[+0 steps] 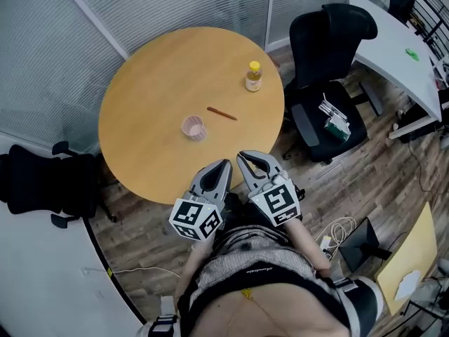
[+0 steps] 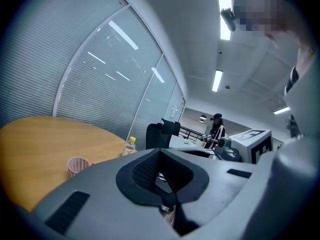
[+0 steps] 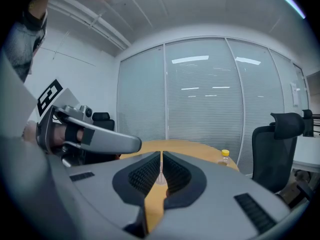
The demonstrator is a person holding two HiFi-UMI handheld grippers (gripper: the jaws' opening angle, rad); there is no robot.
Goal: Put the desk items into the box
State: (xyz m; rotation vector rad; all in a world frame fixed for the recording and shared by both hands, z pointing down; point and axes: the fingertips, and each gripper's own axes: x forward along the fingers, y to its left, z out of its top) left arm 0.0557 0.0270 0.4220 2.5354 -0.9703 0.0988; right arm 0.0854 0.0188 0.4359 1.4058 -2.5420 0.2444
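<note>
- The left gripper (image 1: 224, 164) has its jaws pressed together with nothing between them, and it hangs at the near edge of the round wooden table (image 1: 151, 76).
- The right gripper (image 1: 243, 157), just beside it on the right, has its jaws closed to a thin slit, also empty.
- Just beyond them on the table stands a small pink cup (image 1: 193, 127).
- A brown pencil (image 1: 222, 113) lies just to its far right.
- A yellow-capped bottle (image 1: 253, 76) stands near the table's far right rim.
- A black office chair (image 1: 326, 55) stands right of the table.
</note>
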